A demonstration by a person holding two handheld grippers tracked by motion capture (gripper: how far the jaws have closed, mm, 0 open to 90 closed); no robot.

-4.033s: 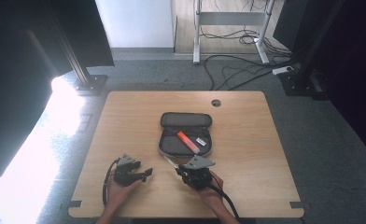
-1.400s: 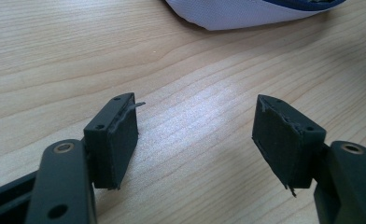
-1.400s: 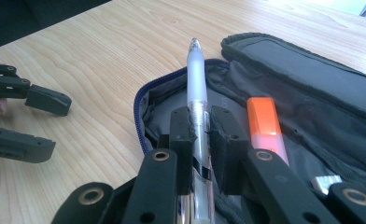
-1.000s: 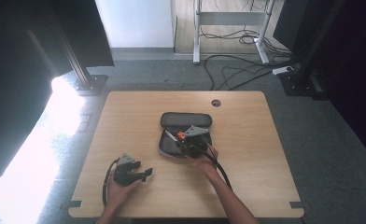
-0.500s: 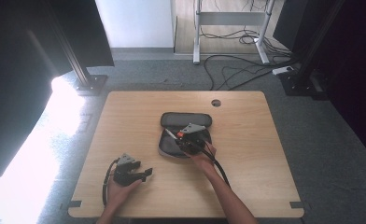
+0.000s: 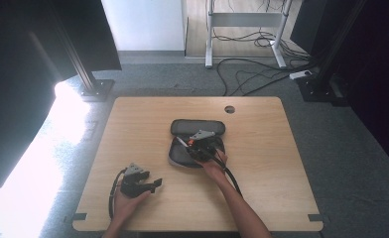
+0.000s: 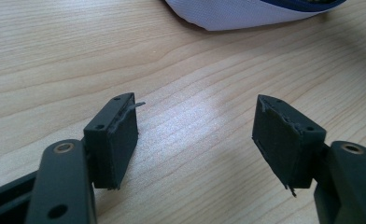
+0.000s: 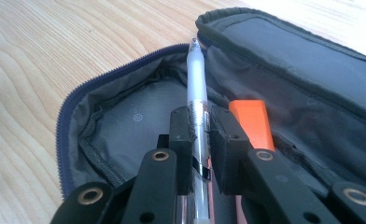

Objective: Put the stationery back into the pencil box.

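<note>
You work on a wooden table [image 6: 262, 163] with an open grey pencil case [image 6: 197, 128] lying near its middle, the lid folded back toward the far edge and the tray half toward you. Your right gripper [image 6: 202, 145] sits over the tray half, and its jaws are clamped on a translucent white pen [image 8: 196, 93], gripped around the barrel with the tip aimed into the case. An orange marker [image 8: 252, 122] already lies inside, just beside the pen on the lid side.

By my reading you are in the placing step: the pen is carried over the case and not yet laid down. The next move calls for you to lower the pen until its barrel rests along the lining, parallel to the orange marker, then part the jaws and lift straight out so the pads do not drag the pen or catch the zip edge.

Your left gripper [image 6: 142, 182] rests on the table near your edge, well apart from the case, its jaws standing wide with nothing between them.

The high view gives you the layout: both hands, the case's place on the table, the gap between the grippers. It cannot resolve the pen. The right gripper view gives you the grip itself, the pen's tip against the hinge fold, and the marker's closeness. The left gripper view shows its pads [image 7: 123, 140] over bare wood, with a pale edge of the case [image 7: 246, 14] at the top.
</note>
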